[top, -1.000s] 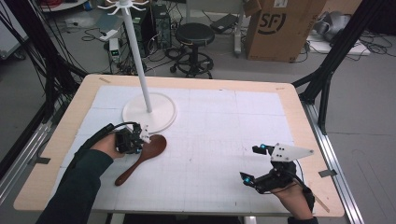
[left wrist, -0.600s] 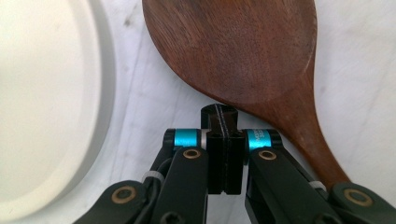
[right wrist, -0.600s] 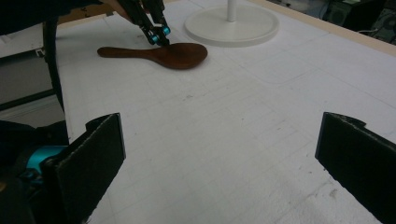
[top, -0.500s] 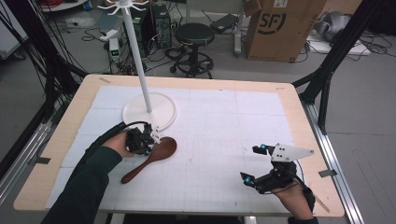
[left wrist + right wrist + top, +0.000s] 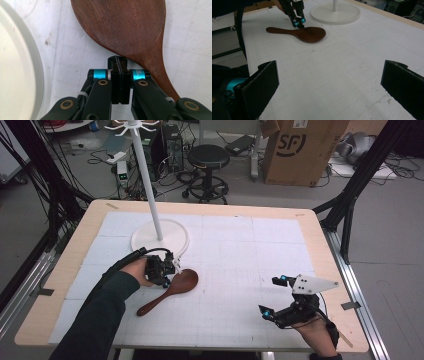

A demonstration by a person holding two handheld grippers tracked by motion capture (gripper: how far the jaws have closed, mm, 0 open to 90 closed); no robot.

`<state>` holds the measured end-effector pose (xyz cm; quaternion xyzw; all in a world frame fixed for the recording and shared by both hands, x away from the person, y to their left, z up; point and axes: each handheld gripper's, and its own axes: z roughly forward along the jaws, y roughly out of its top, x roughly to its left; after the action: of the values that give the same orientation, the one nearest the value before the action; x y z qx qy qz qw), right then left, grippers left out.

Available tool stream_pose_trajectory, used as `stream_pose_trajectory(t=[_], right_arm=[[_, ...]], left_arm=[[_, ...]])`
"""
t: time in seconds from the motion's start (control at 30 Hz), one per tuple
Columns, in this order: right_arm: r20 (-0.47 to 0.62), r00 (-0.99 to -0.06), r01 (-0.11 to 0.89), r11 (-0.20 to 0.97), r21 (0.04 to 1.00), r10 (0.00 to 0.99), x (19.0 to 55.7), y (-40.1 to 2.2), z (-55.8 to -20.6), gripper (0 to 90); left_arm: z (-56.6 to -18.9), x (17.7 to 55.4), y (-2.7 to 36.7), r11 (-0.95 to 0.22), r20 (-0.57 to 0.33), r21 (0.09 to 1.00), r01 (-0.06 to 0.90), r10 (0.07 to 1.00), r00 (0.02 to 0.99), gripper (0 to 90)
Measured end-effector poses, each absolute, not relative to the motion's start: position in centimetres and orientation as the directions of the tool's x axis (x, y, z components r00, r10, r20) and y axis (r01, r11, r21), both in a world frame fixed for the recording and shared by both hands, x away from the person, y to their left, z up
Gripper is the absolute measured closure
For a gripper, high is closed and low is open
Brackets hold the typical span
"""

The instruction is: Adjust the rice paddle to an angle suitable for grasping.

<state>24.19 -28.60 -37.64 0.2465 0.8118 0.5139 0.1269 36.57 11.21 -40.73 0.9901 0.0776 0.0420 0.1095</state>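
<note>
High view puts the wooden spoon [image 5: 170,290] left of centre on the worktop [image 5: 310,227], lying flat on the white gridded mat [image 5: 240,265], bowl toward the upper right and handle running to the lower left. Left claw [image 5: 171,270] sits right at the bowl's upper left edge; in the left gripper view its jaws are pressed together with nothing between them, their tips at the spoon's [image 5: 125,27] rim where bowl narrows into handle. Just above, the round white base [image 5: 160,237] of a coat stand [image 5: 145,170] rests on the mat. Right claw [image 5: 272,295] is at the lower right, well apart from the spoon, jaws spread wide and empty.
</note>
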Motion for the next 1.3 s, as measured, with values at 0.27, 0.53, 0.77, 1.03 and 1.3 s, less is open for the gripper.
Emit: stream_pose_trajectory(t=[0.27, 0.53, 0.77, 1.03, 1.3], right_arm=[[0.052, -0.851, 0.274, 0.358, 0.893, 0.523, 24.2, -28.3, -37.7, 0.3], [0.052, -0.852, 0.274, 0.360, 0.892, 0.520, 24.1, -28.3, -37.7, 0.3], [0.047, -0.853, 0.272, 0.366, 0.890, 0.521, 24.1, -28.3, -37.8, 0.3], [0.048, -0.848, 0.277, 0.364, 0.889, 0.528, 24.0, -28.5, -37.8, 0.3], [0.047, -0.848, 0.279, 0.369, 0.887, 0.528, 23.9, -28.5, -37.8, 0.3]], left_arm=[[-40.8, 36.6, 9.5, -0.972, 0.084, 0.220, 0.086, 0.107, 0.991, 90.0], [-40.9, 36.7, 7.5, -0.973, 0.036, 0.226, 0.052, 0.061, 0.997, 90.0], [-40.7, 36.6, 7.3, -0.971, 0.024, 0.231, 0.065, 0.073, 0.997, 90.0], [-38.6, 35.2, 8.3, -0.957, 0.021, 0.267, 0.115, 0.125, 0.992, 90.0], [-38.1, 31.5, 9.0, -0.957, -0.046, 0.262, 0.127, 0.119, 0.992, 90.0]])
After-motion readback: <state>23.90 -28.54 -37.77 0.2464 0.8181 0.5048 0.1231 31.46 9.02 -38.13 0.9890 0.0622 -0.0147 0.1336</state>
